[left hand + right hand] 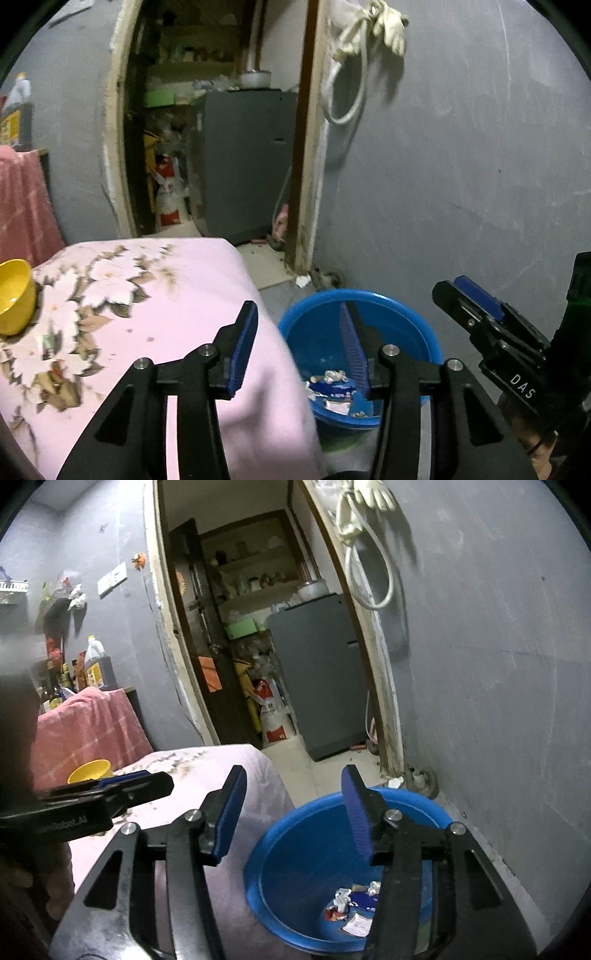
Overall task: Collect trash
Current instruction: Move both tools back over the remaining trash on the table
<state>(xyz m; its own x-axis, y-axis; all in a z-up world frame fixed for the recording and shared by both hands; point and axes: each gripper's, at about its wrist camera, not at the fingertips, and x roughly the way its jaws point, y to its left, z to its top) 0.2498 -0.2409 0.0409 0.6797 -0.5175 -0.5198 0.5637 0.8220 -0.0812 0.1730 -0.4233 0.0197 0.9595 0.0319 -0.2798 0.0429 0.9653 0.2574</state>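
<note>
A blue plastic basin (413, 325) (295, 830) stands on the floor beside a table. Crumpled wrappers and paper scraps (336, 391) (351, 904) lie at its bottom. My left gripper (299, 343) is open over the table's corner and the basin's near rim, with nothing between its blue pads. My right gripper (293, 808) is open above the basin, also with nothing in it. In the left wrist view the right gripper (476, 306) shows at the right edge. In the right wrist view the left gripper (122, 786) shows at the left over the table.
The table wears a pink flowered cloth (140, 295) (192, 775), with a yellow bowl (14, 295) (90, 770) on it. Behind is a doorway with a grey fridge (247, 158) (317, 679) and sacks. A grey wall (461, 166) runs along the right. Bottles (94, 664) stand at the left.
</note>
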